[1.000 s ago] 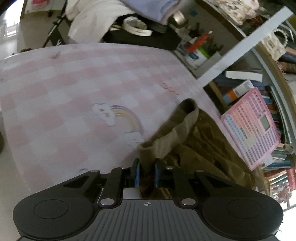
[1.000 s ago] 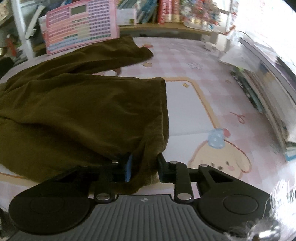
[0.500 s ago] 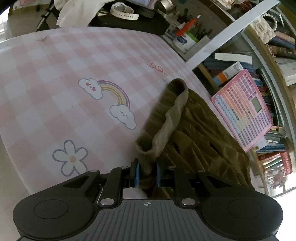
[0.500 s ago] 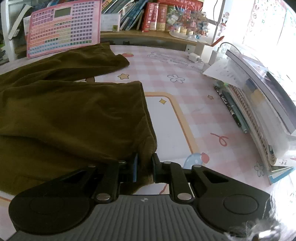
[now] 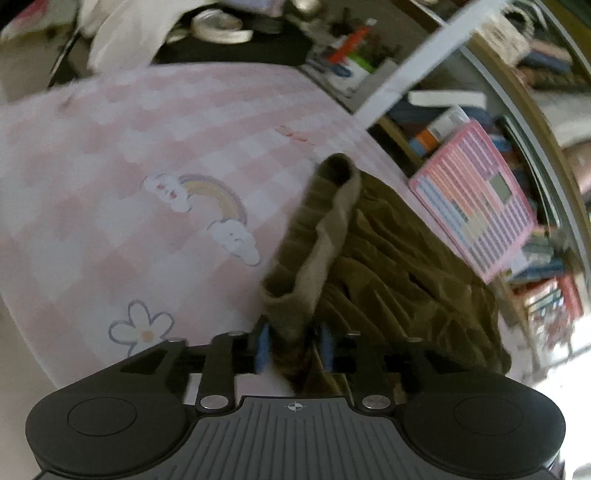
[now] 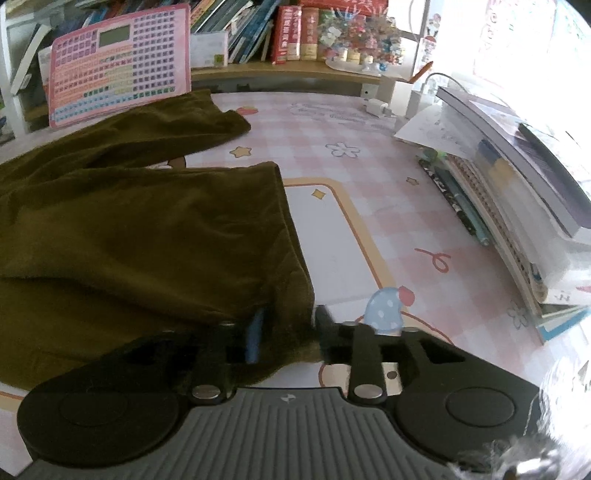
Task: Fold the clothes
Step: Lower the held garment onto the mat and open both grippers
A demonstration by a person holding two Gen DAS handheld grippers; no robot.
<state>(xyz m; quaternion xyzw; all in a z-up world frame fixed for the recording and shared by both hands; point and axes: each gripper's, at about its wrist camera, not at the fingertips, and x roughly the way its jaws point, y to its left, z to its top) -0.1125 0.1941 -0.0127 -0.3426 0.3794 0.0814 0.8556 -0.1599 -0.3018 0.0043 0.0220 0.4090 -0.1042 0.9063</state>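
Observation:
Olive-brown trousers lie spread on a pink checked table mat. In the left wrist view their gathered waistband runs away from my left gripper, whose jaws stand a little apart with the waistband end between them. In the right wrist view my right gripper has its jaws parted around the corner of a trouser leg hem, the cloth sitting loosely between them. The second leg stretches toward the back of the table.
A pink keyboard-like toy board leans against a bookshelf behind the table. Stacked books and pens lie along the right edge. A pen holder and clutter stand at the far end in the left wrist view.
Both grippers' jaws have widened from a tight pinch on the cloth. The left view has swung and blurred; the right gripper has shifted slightly with the hem still between its fingers.

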